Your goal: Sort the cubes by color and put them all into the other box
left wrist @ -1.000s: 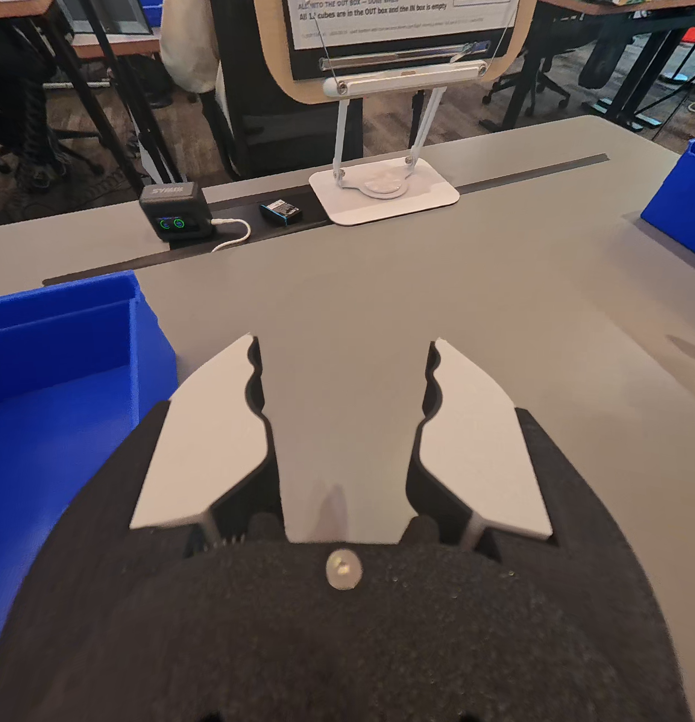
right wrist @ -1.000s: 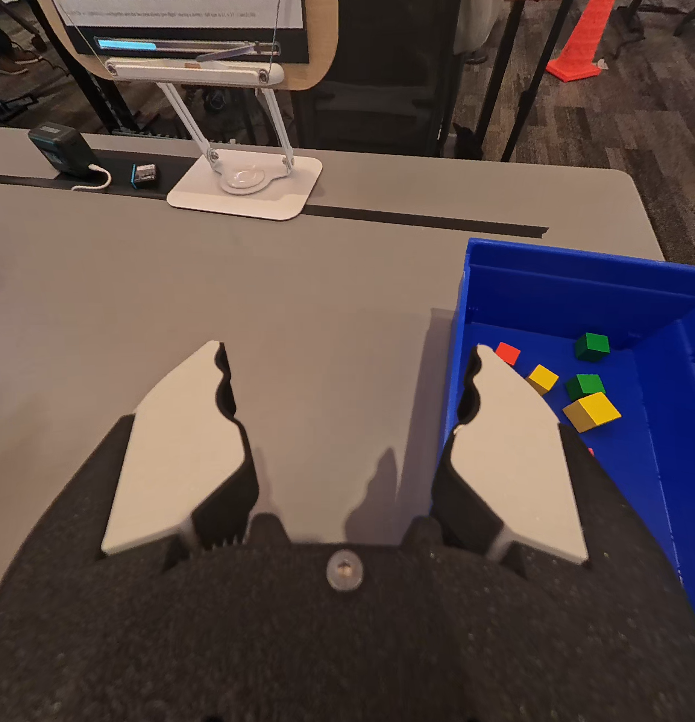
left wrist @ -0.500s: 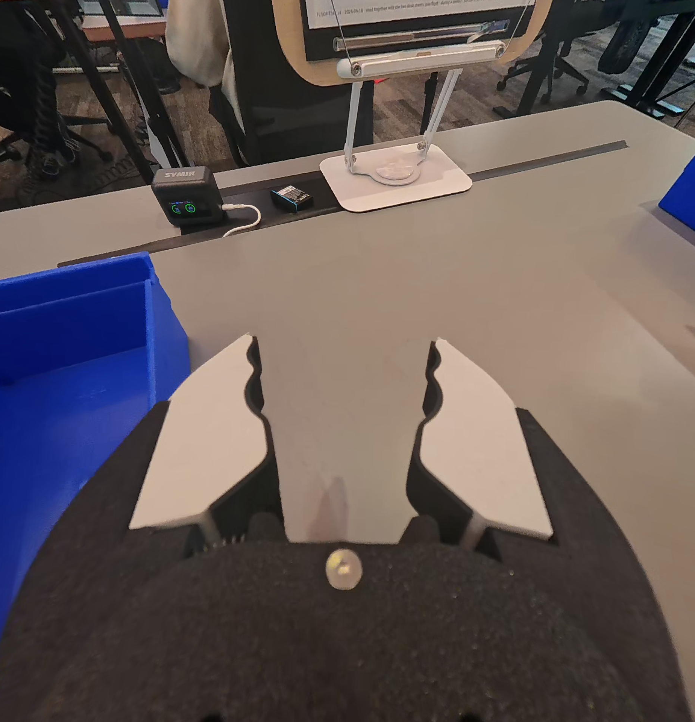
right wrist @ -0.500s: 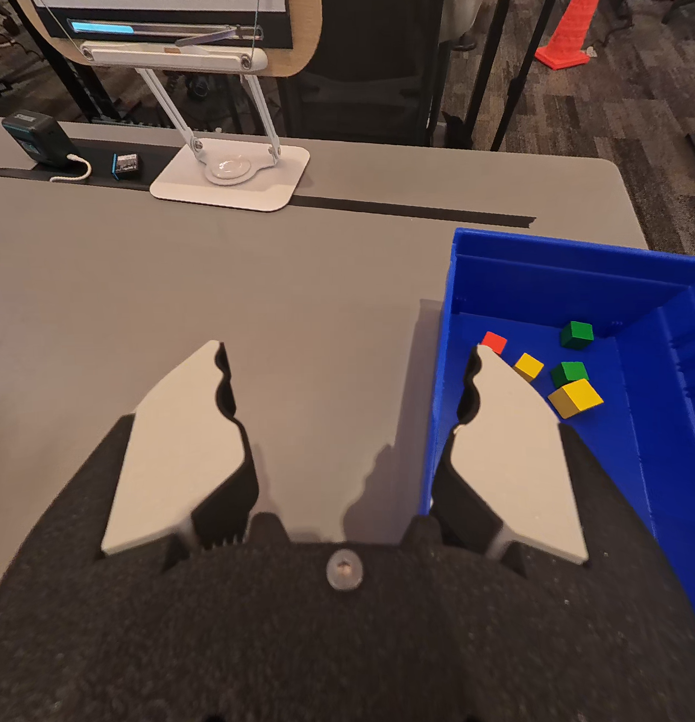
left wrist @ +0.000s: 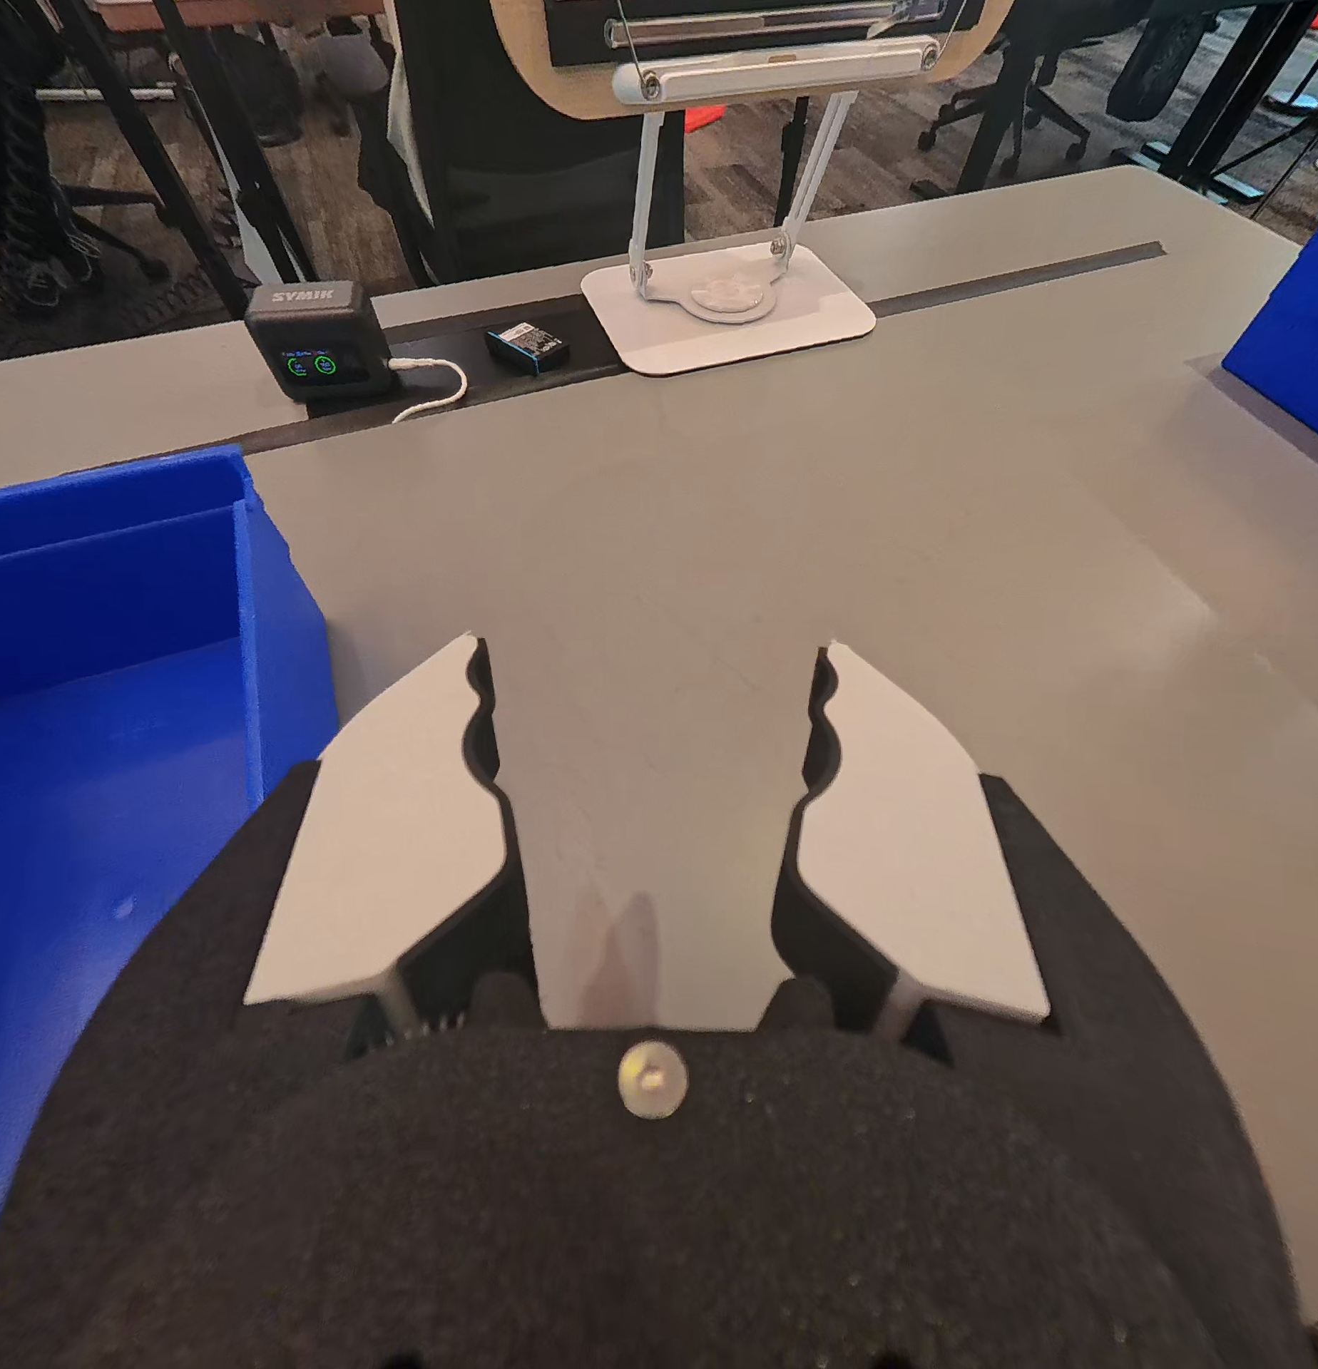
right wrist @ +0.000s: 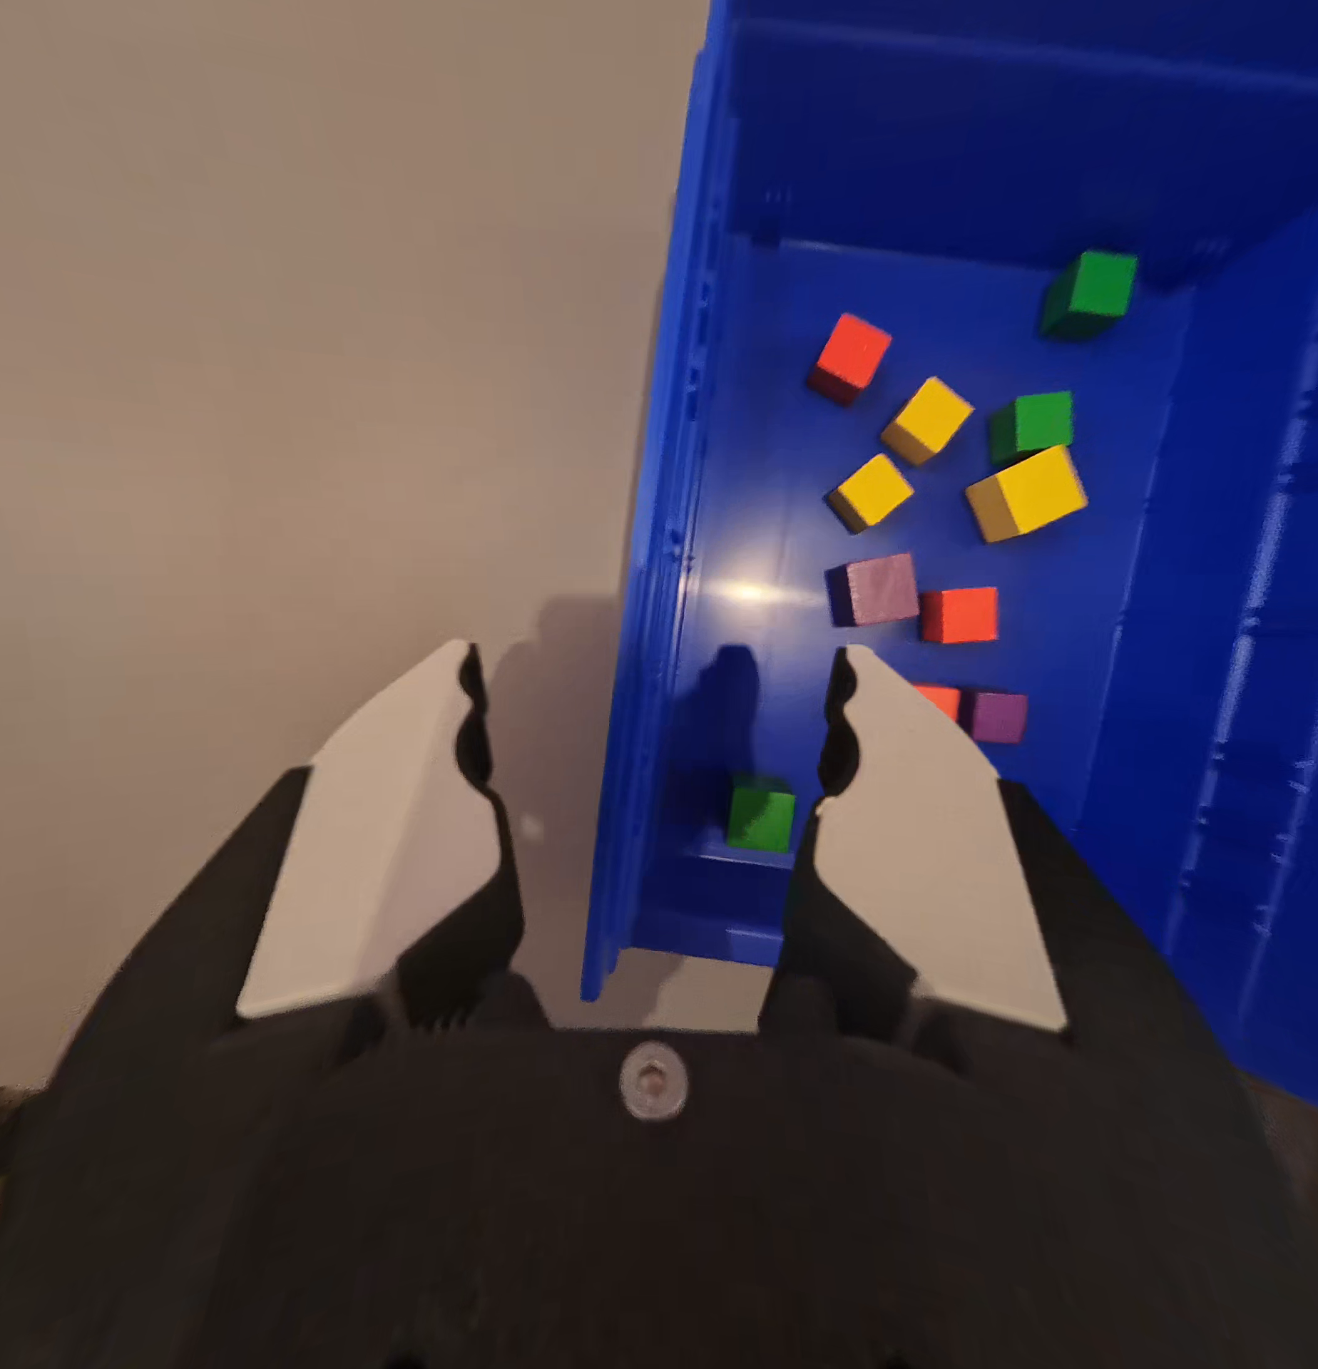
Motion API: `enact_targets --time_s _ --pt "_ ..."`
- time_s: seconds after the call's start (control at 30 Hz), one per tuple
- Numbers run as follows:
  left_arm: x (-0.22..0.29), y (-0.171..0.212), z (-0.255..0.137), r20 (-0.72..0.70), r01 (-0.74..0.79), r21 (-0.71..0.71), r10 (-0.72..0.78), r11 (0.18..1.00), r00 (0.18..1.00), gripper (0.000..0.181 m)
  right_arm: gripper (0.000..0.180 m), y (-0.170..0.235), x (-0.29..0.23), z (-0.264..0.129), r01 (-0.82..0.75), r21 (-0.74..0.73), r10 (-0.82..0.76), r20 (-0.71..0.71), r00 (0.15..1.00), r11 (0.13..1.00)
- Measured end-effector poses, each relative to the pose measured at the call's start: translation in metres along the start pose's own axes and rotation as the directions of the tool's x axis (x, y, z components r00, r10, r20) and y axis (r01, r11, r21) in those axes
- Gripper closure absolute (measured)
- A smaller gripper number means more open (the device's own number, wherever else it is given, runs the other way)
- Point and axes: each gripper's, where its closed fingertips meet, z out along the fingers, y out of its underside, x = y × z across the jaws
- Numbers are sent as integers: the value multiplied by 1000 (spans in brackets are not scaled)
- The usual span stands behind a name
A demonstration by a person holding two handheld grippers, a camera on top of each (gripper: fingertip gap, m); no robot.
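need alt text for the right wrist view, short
The open right gripper hangs over the near end of a blue box on a grey table, nothing between its fingers. Small cubes lie scattered inside: three green, three yellow, three red and two purple, with one green cube nearest the gripper.

A blue box (right wrist: 1234, 518) with ribbed walls holds scattered small cubes. A green cube (right wrist: 1089, 294) lies in the far corner, a red cube (right wrist: 850, 358) to its left. Nearer lie 2 small yellow cubes (right wrist: 928, 419) (right wrist: 871, 492), a green one (right wrist: 1032, 425) touching a larger yellow cube (right wrist: 1026, 493), a pale purple cube (right wrist: 874, 590) touching a red one (right wrist: 960, 614), then an orange-red cube (right wrist: 937, 699) beside a purple cube (right wrist: 998, 716). Another green cube (right wrist: 760, 813) sits by the near wall. The other blue box (left wrist: 108, 667) shows only bare floor where visible.
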Motion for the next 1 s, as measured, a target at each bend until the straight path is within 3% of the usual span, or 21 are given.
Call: enact_targets --time_s 0.27,0.77,0.9,1.0 --pt "15 3 19 -51 -19 -56 16 998 999 96 94 17 1 28 -43 -182 41 -12 999 982" --pt "35 10 40 -136 -45 -155 24 987 990 90 141 21 -5 53 -162 -349 170 -9 985 923" --pt "41 12 40 -171 -54 -154 27 987 985 90 169 17 -1 55 -154 -373 146 -48 988 915" --pt "42 13 39 -193 -48 -148 19 988 981 90 171 17 -1 55 -155 -387 143 -58 988 909"
